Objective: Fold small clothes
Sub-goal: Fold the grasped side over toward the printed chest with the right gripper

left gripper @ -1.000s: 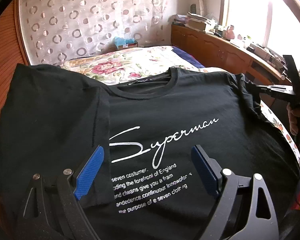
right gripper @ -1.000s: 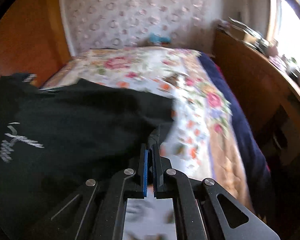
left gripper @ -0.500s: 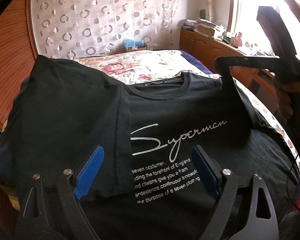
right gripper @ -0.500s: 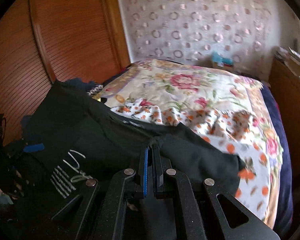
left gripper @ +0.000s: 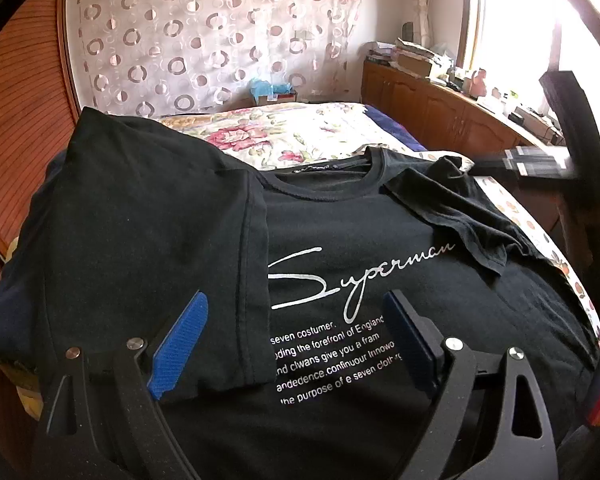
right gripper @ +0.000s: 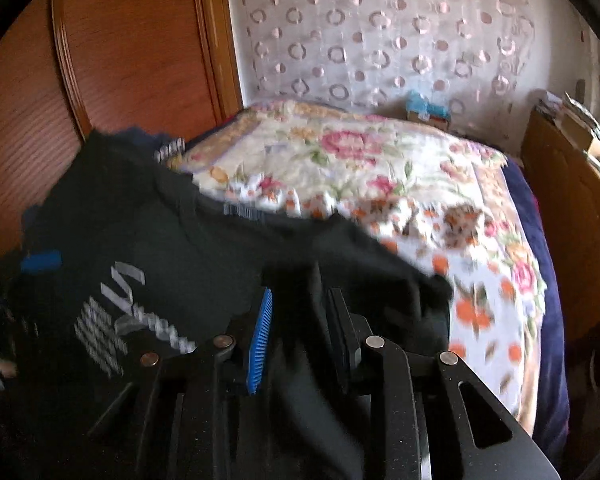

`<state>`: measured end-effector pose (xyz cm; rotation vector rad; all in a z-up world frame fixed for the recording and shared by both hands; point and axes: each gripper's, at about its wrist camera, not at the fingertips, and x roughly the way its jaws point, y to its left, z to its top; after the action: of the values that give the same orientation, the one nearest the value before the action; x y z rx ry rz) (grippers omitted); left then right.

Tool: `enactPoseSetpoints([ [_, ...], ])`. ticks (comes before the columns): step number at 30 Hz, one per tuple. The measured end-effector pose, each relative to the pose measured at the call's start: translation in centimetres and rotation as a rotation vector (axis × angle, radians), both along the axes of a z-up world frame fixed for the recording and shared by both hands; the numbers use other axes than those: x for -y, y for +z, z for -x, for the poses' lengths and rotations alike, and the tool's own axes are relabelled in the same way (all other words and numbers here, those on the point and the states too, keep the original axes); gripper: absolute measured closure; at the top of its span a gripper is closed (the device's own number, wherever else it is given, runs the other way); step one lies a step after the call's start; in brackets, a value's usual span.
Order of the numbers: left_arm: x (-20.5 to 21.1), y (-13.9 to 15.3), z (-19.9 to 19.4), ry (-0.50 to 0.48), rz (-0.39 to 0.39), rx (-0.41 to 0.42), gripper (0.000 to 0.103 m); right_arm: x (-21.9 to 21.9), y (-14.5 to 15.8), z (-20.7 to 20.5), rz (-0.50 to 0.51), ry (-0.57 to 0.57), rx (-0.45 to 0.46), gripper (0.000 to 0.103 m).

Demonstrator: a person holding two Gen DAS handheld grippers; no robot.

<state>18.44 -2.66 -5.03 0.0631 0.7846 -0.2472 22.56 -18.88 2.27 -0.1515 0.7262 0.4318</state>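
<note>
A black T-shirt (left gripper: 340,240) with white "Superman" print lies face up on the bed. Its left side (left gripper: 160,220) is folded inward over the chest. The right sleeve (left gripper: 444,208) lies folded in across the shoulder, covering the end of the print. My left gripper (left gripper: 296,300) hovers open above the small lines of print, holding nothing. My right gripper (right gripper: 300,296) is over the shirt's right shoulder (right gripper: 360,256) with its jaws opening. Black cloth shows in the gap, and the pads do not press on it. In the left wrist view the right gripper (left gripper: 496,166) is a blur just right of the sleeve.
The floral bedspread (left gripper: 300,136) stretches beyond the collar and to the right (right gripper: 480,280). A wooden cabinet (left gripper: 440,108) loaded with clutter runs under the window. A wooden wardrobe door (right gripper: 120,60) stands left of the bed. A tissue box (left gripper: 272,92) sits by the curtain.
The right gripper, shut on the right sleeve, swung it inward over the shirt, then its jaws parted. The sleeve now lies folded on the chest. The left gripper stayed open in place.
</note>
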Motion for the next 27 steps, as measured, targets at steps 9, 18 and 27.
enactPoseSetpoints([
  [9, 0.0, 0.6, 0.3, -0.007, 0.004, 0.016, 0.014, -1.1, -4.1, 5.7, 0.010, 0.027, -0.092, 0.074],
  [18, 0.2, 0.6, 1.0, -0.013, 0.006, 0.017, 0.014, -1.3, -5.6, 6.5, 0.068, 0.025, -0.100, 0.074],
  [27, -0.7, 1.2, 1.7, 0.011, 0.012, 0.039, 0.014, -1.3, -5.0, 7.2, 0.057, 0.039, -0.082, 0.095],
])
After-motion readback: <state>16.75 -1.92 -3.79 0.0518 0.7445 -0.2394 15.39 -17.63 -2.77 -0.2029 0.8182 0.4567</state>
